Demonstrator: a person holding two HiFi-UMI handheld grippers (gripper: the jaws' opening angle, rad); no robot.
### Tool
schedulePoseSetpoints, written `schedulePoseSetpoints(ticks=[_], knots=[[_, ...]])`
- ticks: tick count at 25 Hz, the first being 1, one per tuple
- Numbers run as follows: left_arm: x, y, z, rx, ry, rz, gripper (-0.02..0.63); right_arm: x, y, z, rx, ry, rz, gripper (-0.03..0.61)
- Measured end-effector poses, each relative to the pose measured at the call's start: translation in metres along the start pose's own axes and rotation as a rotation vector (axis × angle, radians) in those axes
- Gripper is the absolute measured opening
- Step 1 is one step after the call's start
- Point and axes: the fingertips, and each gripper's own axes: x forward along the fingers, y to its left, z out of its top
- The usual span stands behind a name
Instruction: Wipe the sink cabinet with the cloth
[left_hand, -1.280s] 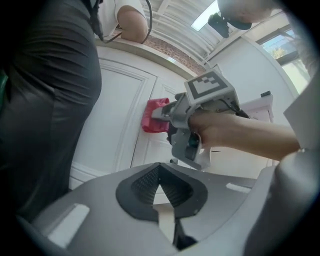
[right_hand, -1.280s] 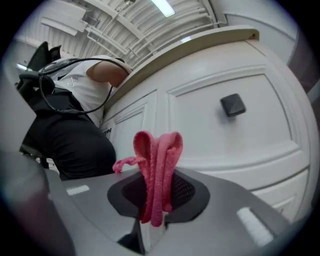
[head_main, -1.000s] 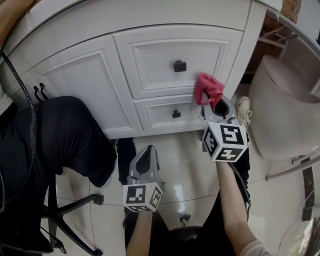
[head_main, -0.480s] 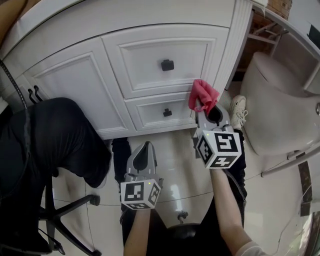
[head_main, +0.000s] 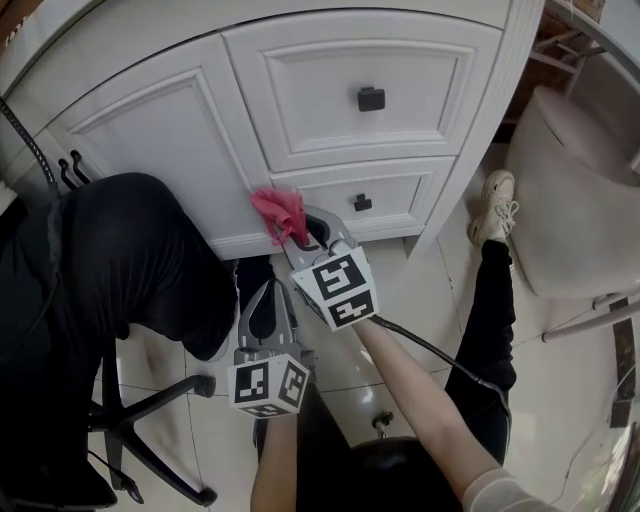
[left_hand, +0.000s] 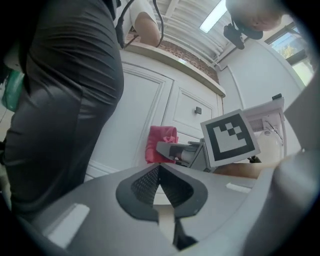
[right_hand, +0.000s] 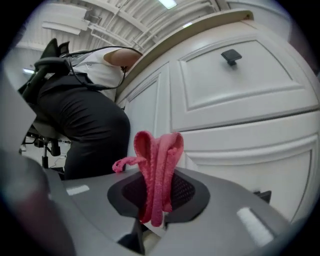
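"Well, where is the cloth (right_hand: 156, 170)?"
"Clamped in the right gripper (head_main: 300, 235), low on the sink cabinet (head_main: 160, 150) — its own view shows the fold. Left gripper (left_hand: 159, 170): jaws together, empty."
"Counted from the head view?"
"Two drawers (head_main: 320, 90) — two knobs (head_main: 371, 98)."

A white ceramic toilet (head_main: 580, 190) stands on glossy cream floor tiles (head_main: 420, 290). Just beside the toilet, a white lace-up sneaker (head_main: 495, 205) rests on the tiles. Well apart from the toilet, across the floor, a person in black trousers (head_main: 130, 270) sits on a black wheeled office chair (head_main: 150, 415).
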Motion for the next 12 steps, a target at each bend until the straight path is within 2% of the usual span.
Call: schedulePoseSetpoints(ticks=[4,8,12], knots=[[0.012,-0.009,-0.007,0.024,0.010,-0.023,0.014,-0.027,-0.050,-0.011,0.024,0.006,-0.133,0.069],[0.026,-0.025,-0.017,0.035,0.024,-0.043,0.014,-0.083,-0.118,-0.013,0.098,-0.053,-0.283,0.074],[0.034,-0.045,-0.024,0.052,0.038,-0.069,0.014,-0.133,-0.191,-0.015,0.113,-0.064,-0.445,0.067]])
